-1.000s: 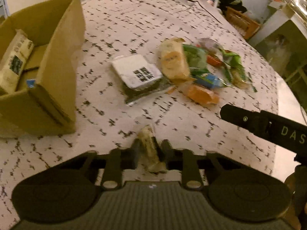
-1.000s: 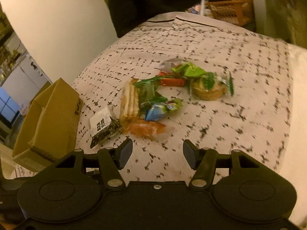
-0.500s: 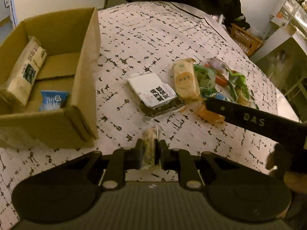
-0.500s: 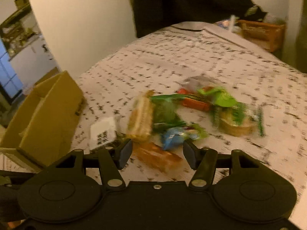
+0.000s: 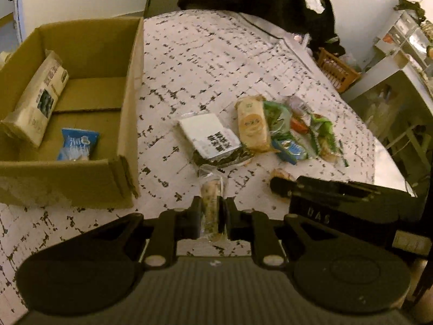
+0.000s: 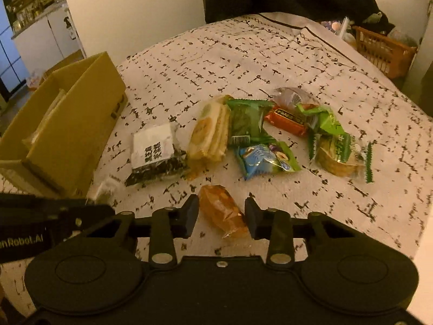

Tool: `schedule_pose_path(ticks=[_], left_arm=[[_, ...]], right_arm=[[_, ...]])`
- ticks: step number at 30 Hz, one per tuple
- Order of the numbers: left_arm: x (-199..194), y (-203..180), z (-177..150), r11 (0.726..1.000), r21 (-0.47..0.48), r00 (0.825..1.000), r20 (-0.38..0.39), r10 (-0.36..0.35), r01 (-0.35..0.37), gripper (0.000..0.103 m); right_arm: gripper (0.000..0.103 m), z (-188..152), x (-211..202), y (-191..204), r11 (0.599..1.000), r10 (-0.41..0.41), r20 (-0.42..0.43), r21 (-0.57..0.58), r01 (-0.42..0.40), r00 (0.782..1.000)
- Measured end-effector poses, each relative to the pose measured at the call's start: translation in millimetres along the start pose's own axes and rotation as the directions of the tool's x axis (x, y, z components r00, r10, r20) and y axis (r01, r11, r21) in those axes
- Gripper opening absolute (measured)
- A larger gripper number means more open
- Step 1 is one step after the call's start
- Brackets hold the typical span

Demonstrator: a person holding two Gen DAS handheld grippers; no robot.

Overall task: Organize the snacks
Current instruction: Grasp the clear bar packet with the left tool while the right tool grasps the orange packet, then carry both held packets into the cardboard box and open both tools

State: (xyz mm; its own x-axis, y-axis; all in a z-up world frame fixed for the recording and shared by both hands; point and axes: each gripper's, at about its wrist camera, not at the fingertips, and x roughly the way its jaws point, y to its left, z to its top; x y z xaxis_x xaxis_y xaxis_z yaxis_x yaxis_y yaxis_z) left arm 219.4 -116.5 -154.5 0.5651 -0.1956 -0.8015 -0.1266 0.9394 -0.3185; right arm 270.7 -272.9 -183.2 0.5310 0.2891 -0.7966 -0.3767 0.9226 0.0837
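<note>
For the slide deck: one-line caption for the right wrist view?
Open right gripper straddling an orange snack packet on the patterned tablecloth.

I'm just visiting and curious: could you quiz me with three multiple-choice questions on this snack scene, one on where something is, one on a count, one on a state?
1. Where is the blue packet?
A. inside the cardboard box
B. on the tablecloth
C. in a gripper

2. How many snacks lie in the box?
A. none
B. two
C. five

3. The right hand-held gripper is:
A. shut on a snack
B. open around the orange packet
C. out of view

Answers: 1 A, it lies on the box floor. 2 B, a tall pale pack and the blue packet. 3 B, gaps show beside both fingers.
</note>
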Motion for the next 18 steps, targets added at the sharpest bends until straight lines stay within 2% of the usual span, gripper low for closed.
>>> schedule_pose_path(ticks=[5,10,18], left_arm=[[-20,-3,0,1.000,0.008,0.999,0.034,-0.026,0.026,0.015],[-47,-2,1,0.998,0.007,0.996,0.075,-0.055,0.055,0.015],[-88,10,5,0.998,0.004,0.987,0.145,-0.066,0.066,0.015]], right_arm=[[0.032,-3,-20,1,0.998,-0.008,0.013,0.058,0.007,1.000],[0.031,-1,-49,10,0.994,0.002,0.064,0.106,-0.008,0.998],[0.029,12,-86,36,0.994,0.017,0.149,0.106,-0.033,0.989]])
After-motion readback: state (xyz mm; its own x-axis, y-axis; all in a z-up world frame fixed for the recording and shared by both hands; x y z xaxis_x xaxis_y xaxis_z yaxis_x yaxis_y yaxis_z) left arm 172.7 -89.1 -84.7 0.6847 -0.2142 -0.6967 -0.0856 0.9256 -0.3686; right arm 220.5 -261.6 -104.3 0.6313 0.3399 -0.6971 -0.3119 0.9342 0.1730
